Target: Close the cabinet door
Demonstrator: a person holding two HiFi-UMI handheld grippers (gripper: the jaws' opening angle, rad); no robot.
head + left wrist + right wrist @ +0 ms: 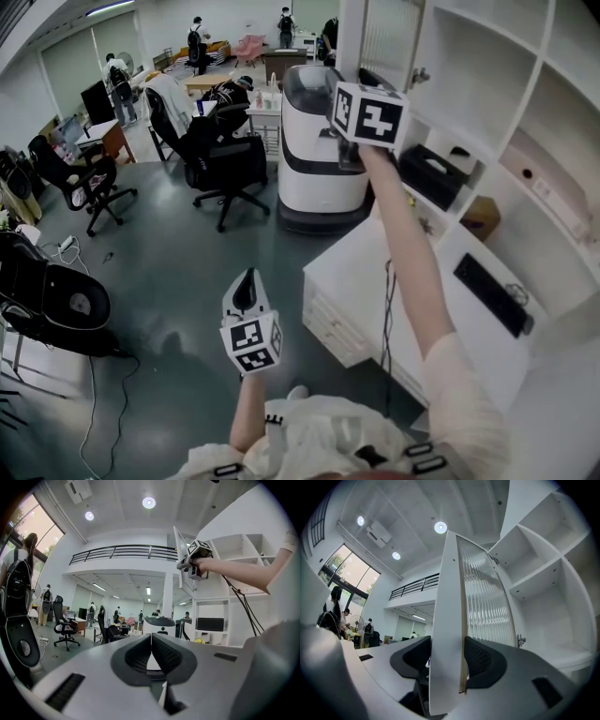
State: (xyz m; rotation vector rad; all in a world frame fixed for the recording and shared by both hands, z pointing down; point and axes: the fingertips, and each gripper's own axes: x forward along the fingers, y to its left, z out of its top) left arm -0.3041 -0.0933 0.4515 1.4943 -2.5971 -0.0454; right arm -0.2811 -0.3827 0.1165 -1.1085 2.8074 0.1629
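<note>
Door-edge grip: right gripper (447,657) clamped on free edge of cabinet door (485,602), pads on both faces of white frame. Door, ribbed glass, swung wide open at top left corner of shelf cabinet (497,89). Left gripper (151,638) closed, empty, held low, well apart from cabinet.

Open-plan office; swivel chairs (82,178); desks (111,137); monitors (210,624); mezzanine railing (124,551) overhead

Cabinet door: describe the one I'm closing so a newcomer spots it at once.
Find the tall white shelf unit on the right of the head view. At its upper left the cabinet door stands swung out, white-framed with a ribbed glass panel. It is the only door visible among open cubbies, and the right gripper clamps its edge.
</note>
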